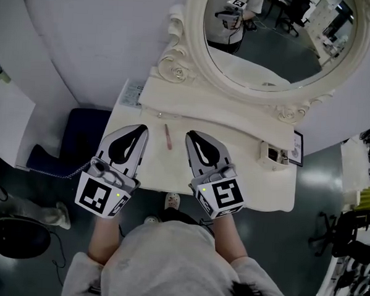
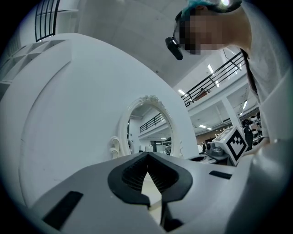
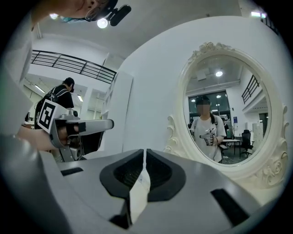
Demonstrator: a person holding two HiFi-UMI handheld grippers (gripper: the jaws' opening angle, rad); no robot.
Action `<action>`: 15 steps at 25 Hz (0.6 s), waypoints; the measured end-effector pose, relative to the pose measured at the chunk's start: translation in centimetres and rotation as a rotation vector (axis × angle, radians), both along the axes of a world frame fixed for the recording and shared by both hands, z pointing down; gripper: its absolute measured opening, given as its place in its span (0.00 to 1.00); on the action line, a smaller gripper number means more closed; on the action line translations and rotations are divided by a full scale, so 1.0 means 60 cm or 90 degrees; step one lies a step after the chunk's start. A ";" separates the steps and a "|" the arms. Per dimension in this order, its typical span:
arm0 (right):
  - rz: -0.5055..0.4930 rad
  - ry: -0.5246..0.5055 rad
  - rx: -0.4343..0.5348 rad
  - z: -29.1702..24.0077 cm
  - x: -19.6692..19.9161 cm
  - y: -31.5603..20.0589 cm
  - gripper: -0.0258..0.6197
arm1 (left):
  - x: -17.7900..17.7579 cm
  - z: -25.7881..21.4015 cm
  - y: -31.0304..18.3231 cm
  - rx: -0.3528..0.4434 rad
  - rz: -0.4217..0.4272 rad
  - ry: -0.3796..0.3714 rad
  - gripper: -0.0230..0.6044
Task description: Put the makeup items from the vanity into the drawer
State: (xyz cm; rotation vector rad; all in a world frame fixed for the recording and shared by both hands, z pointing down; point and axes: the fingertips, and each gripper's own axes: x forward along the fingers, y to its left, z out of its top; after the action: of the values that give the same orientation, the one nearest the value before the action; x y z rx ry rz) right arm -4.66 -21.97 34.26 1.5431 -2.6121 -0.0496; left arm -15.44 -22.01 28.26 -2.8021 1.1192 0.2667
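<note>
A slim makeup stick point(image 1: 167, 137) lies on the vanity top point(image 1: 238, 144) between the left gripper point(image 1: 141, 129) and the right gripper point(image 1: 191, 136), the mirror point(image 1: 280, 35) standing behind, a small holder point(image 1: 272, 154) toward the right end, a stool point(image 1: 80, 136) on the floor at left.

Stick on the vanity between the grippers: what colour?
The stick is pinkish red; head view shows it best.

In the head view, the top edge cuts off the mirror point(image 1: 283, 38). The thin pink stick point(image 1: 167, 137) on the tabletop point(image 1: 251, 179) is too small to tell what it is. So is the little box point(image 1: 272, 154) at the right. The left hand-held gripper point(image 1: 139, 129) and right hand-held gripper point(image 1: 192, 136) hide parts of the tabletop's front.
</note>
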 end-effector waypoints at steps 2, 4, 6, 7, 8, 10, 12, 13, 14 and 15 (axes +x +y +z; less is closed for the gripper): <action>-0.009 0.004 -0.021 0.017 -0.002 -0.018 0.09 | -0.002 0.007 -0.011 -0.006 -0.010 -0.001 0.06; -0.019 0.008 -0.043 0.034 -0.005 -0.036 0.09 | -0.005 0.015 -0.020 -0.015 -0.021 -0.006 0.06; -0.026 0.011 -0.069 0.055 -0.007 -0.053 0.09 | -0.009 0.024 -0.029 -0.022 -0.033 -0.010 0.06; -0.030 0.013 -0.084 0.068 -0.008 -0.061 0.09 | -0.010 0.029 -0.034 -0.026 -0.038 -0.012 0.06; -0.033 0.015 -0.099 0.081 -0.009 -0.068 0.09 | -0.013 0.034 -0.038 -0.031 -0.045 -0.014 0.06; -0.038 0.018 -0.131 0.109 -0.010 -0.079 0.09 | -0.017 0.044 -0.045 -0.041 -0.057 -0.014 0.06; -0.043 0.020 -0.161 0.136 -0.011 -0.088 0.09 | -0.022 0.053 -0.052 -0.049 -0.069 -0.012 0.06; -0.046 0.021 -0.175 0.149 -0.011 -0.092 0.09 | -0.024 0.057 -0.056 -0.054 -0.074 -0.012 0.06; -0.048 0.022 -0.189 0.162 -0.012 -0.096 0.09 | -0.026 0.062 -0.059 -0.058 -0.078 -0.012 0.06; -0.050 0.024 -0.203 0.176 -0.012 -0.099 0.09 | -0.028 0.066 -0.062 -0.061 -0.082 -0.012 0.06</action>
State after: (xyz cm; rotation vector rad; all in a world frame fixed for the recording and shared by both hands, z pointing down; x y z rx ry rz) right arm -5.39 -27.90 44.79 1.3172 -2.4991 0.3125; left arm -17.11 -25.75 32.20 -2.7922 1.3352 0.1791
